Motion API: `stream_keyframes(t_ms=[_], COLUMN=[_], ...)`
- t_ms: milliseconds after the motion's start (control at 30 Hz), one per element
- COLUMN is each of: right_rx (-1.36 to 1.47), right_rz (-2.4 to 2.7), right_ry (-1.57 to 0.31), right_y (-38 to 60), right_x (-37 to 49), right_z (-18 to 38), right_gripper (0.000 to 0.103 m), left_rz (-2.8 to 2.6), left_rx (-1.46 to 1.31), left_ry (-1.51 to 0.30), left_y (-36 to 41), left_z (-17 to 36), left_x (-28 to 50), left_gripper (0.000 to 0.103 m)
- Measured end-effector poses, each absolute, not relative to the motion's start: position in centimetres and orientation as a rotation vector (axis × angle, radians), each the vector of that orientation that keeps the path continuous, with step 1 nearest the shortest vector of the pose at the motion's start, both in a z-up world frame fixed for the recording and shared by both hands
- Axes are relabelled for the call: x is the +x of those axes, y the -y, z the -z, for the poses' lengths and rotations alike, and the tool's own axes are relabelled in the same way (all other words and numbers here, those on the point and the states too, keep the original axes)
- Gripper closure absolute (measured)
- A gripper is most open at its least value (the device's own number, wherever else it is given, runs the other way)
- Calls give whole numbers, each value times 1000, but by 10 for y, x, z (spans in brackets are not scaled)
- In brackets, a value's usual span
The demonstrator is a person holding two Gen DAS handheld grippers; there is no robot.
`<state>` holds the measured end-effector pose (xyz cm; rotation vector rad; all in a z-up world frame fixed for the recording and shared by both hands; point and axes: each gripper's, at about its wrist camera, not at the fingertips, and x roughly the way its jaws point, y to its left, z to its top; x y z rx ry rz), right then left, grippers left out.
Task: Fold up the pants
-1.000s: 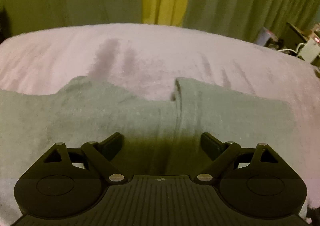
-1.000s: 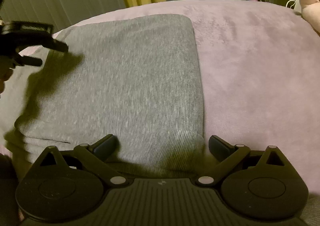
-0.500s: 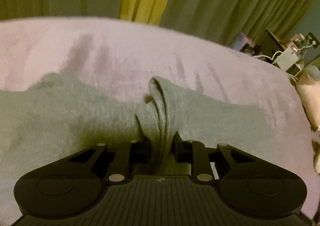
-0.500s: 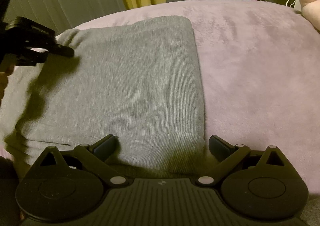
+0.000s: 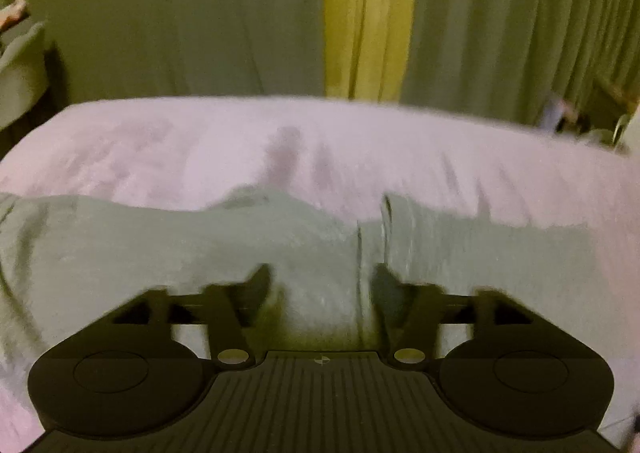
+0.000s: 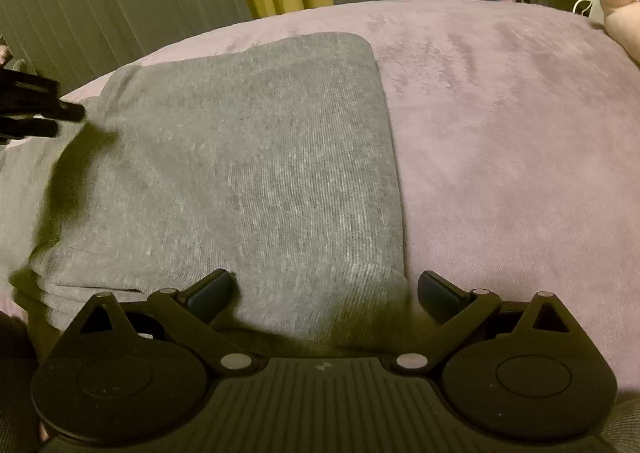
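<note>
grey pants (image 6: 248,173) lie folded into a flat stack on the pink blanket (image 6: 500,141), toward the blanket's left half in the right wrist view, with layered edges showing at the stack's near left corner. the right gripper (image 6: 326,291) hovers over the near right corner of the pants, its fingers spread wide and pinching nothing; the right-hand edge of the pants runs up between them. the left gripper (image 5: 320,285) points across the pants toward the blanket's far edge, its jaws opening, with a raised fold ridge (image 5: 360,253) of the pants lying between the fingers but not pressed by them. in the right wrist view the left gripper (image 6: 60,119) appears at the pants' far left edge. green curtains (image 5: 160,13) with a yellow strip (image 5: 368,13) hang beyond the blanket.
</note>
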<state>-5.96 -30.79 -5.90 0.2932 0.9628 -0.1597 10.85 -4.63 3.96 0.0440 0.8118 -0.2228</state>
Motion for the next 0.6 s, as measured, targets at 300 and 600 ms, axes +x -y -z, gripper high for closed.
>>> stream_keyframes(t_ms=[300,600], right_rx=[291,291], right_rz=[164,165], right_ry=[-964,-965], right_y=[307,307], right_x=[-59,-59], right_z=[59,60], right_gripper=[4,4], left_rz=[322,117], left_rx=[-20,136], left_ry=[-981,-906], left_y=[15,-5], left_z=[-5,-4], left_x=[90,79], left_gripper=[14,47])
